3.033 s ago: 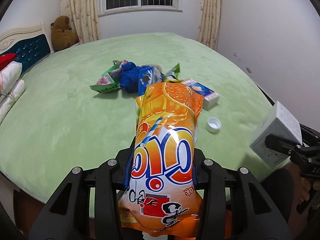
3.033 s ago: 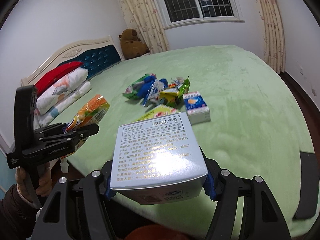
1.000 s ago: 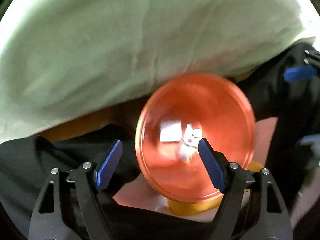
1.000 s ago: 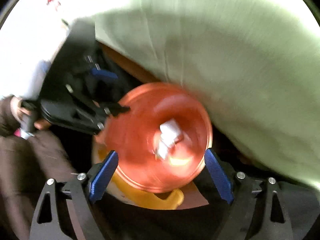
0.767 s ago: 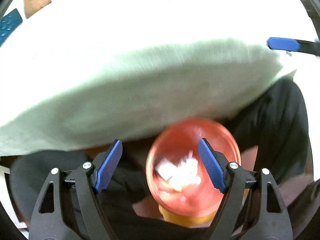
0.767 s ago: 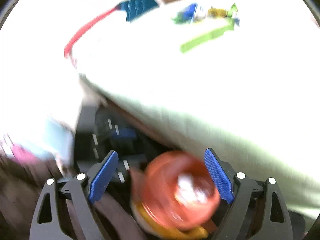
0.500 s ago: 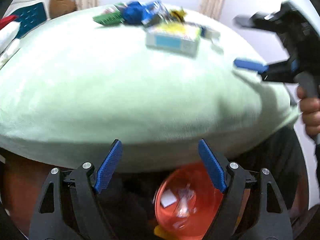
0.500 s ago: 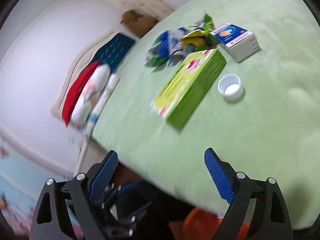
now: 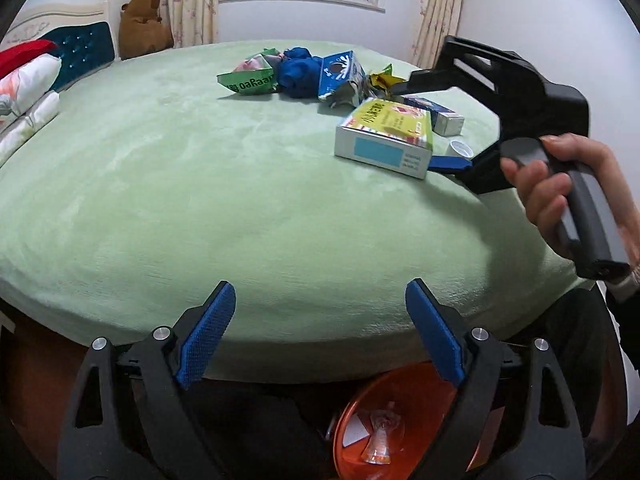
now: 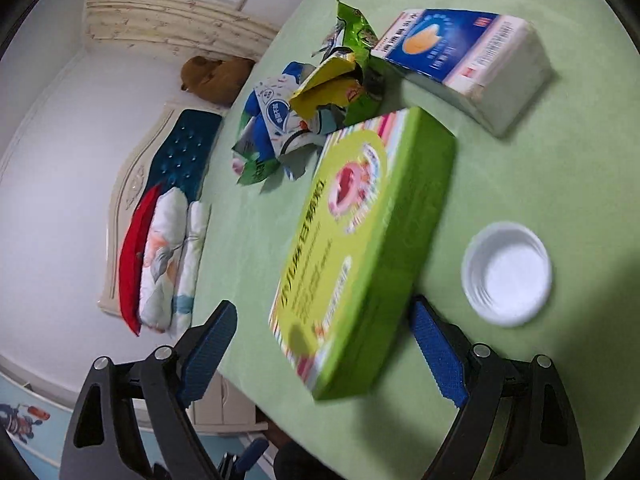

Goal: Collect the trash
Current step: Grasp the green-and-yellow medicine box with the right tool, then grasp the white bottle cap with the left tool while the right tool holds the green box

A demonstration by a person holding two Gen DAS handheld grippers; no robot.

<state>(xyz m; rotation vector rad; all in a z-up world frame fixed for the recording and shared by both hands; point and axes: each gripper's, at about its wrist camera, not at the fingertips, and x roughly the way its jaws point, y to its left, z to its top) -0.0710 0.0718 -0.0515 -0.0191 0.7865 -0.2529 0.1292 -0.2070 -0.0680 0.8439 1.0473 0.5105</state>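
A flat green box [image 10: 356, 248] lies on the green bed [image 9: 200, 184]; it also shows in the left wrist view [image 9: 386, 136]. My right gripper [image 10: 320, 344] is open with its blue pads either side of the box's near end, not touching it. In the left wrist view the right gripper [image 9: 424, 124] straddles the box. A white bottle cap [image 10: 507, 274], a blue-and-white box [image 10: 460, 60] and a pile of crumpled wrappers [image 10: 316, 96] lie beyond. My left gripper [image 9: 320, 336] is open and empty at the bed's near edge. An orange bin [image 9: 384, 424] with trash in it sits below.
Pillows [image 9: 24, 92] and a blue headboard [image 9: 80, 48] stand at the far left, a brown teddy bear [image 9: 140, 26] by the curtains. A hand [image 9: 560, 184] holds the right gripper's handle at the right.
Both grippers let their trash go into the orange bin, opened, and swung back up to the bed. The right gripper has moved in around the green box.
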